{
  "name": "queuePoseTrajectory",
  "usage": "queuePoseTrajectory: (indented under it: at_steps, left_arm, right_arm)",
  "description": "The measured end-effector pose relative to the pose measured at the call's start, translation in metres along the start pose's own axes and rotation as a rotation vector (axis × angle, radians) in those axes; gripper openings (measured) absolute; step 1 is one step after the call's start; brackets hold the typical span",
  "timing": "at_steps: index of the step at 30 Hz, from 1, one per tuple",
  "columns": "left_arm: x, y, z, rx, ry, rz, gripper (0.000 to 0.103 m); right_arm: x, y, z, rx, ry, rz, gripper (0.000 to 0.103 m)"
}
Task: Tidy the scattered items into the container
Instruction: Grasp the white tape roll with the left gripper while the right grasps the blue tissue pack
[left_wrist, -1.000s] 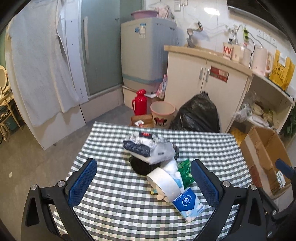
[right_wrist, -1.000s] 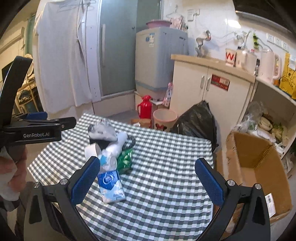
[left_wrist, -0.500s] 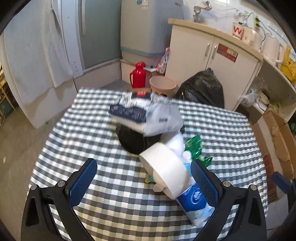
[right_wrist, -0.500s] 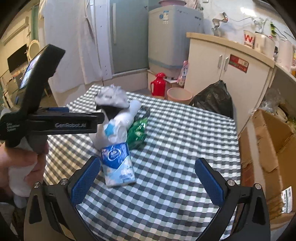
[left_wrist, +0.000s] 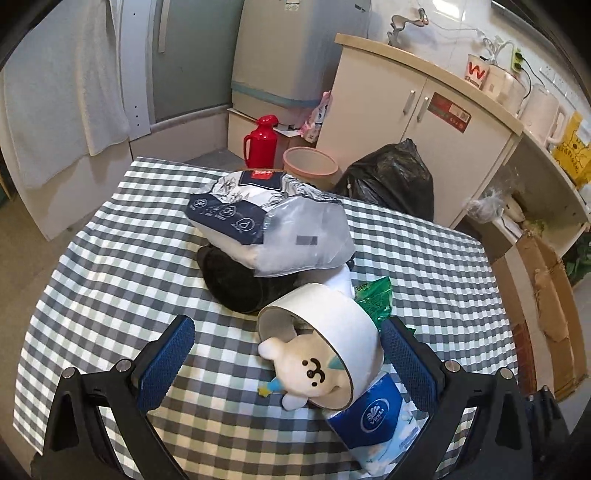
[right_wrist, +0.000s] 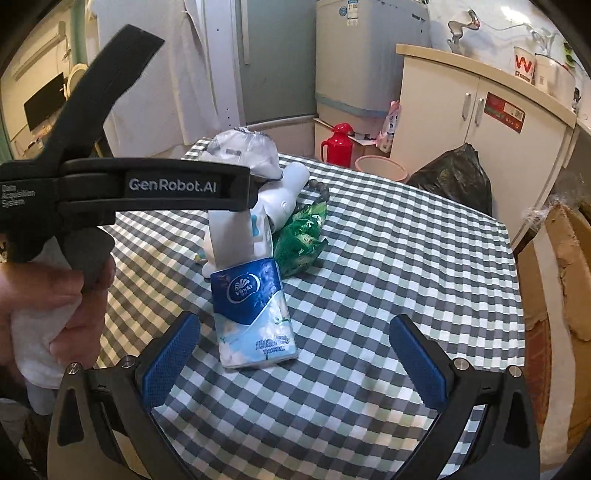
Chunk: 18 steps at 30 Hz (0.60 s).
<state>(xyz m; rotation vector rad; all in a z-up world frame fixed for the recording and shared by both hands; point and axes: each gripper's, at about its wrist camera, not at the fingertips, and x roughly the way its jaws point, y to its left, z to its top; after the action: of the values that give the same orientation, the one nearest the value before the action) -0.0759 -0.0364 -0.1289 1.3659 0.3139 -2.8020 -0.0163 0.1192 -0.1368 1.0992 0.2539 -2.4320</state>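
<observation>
A pile lies on the checked table. In it are a white tape roll with a plush toy in its hole, a blue tissue pack, a green snack bag, and a grey-white plastic package on a dark round item. My left gripper is open, its fingers either side of the roll and toy without touching them. My right gripper is open just in front of the tissue pack, with the green bag behind it.
An open cardboard box stands on the floor right of the table. Behind the table are a black rubbish bag, a pink bin and a red flask. A hand holds the left tool's handle.
Both grippers have come down and forward toward the pile. The roll and toy now sit between my left fingers, and the tissue pack is nearer my right gripper. Both stay open.
</observation>
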Motion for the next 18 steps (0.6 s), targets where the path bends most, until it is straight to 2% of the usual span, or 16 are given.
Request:
queuePoseTrajectory:
  at_steps: [3, 5, 8, 11, 12, 13, 14, 18]
  left_arm:
    - [-0.003, 0.002, 0.003, -0.007, -0.017, -0.025, 0.086]
    - [-0.004, 0.001, 0.007, -0.006, -0.026, -0.046, 0.069]
    - [-0.004, -0.001, 0.011, -0.011, -0.027, -0.091, 0.051]
    - [-0.003, -0.002, 0.012, -0.010, -0.023, -0.106, 0.049]
    - [-0.003, -0.003, 0.012, -0.010, -0.024, -0.113, 0.046]
    - [-0.004, -0.003, 0.012, -0.015, -0.024, -0.131, 0.034]
    - [-0.005, -0.003, 0.012, -0.020, -0.017, -0.155, 0.028]
    - [-0.007, -0.006, 0.013, -0.007, 0.000, -0.185, 0.020]
  right_arm:
    - [0.006, -0.004, -0.001, 0.009, 0.007, -0.005, 0.103]
    - [0.010, -0.006, -0.001, 0.018, 0.013, -0.005, 0.103]
    - [0.014, -0.008, -0.001, 0.022, 0.018, -0.001, 0.103]
    - [0.018, -0.006, -0.001, 0.023, 0.022, 0.006, 0.103]
    - [0.020, -0.005, -0.001, 0.022, 0.023, 0.010, 0.103]
    - [0.022, -0.005, -0.001, 0.022, 0.025, 0.011, 0.103]
    - [0.024, -0.004, -0.001, 0.021, 0.027, 0.014, 0.103]
    - [0.028, 0.000, -0.001, 0.014, 0.028, 0.023, 0.103]
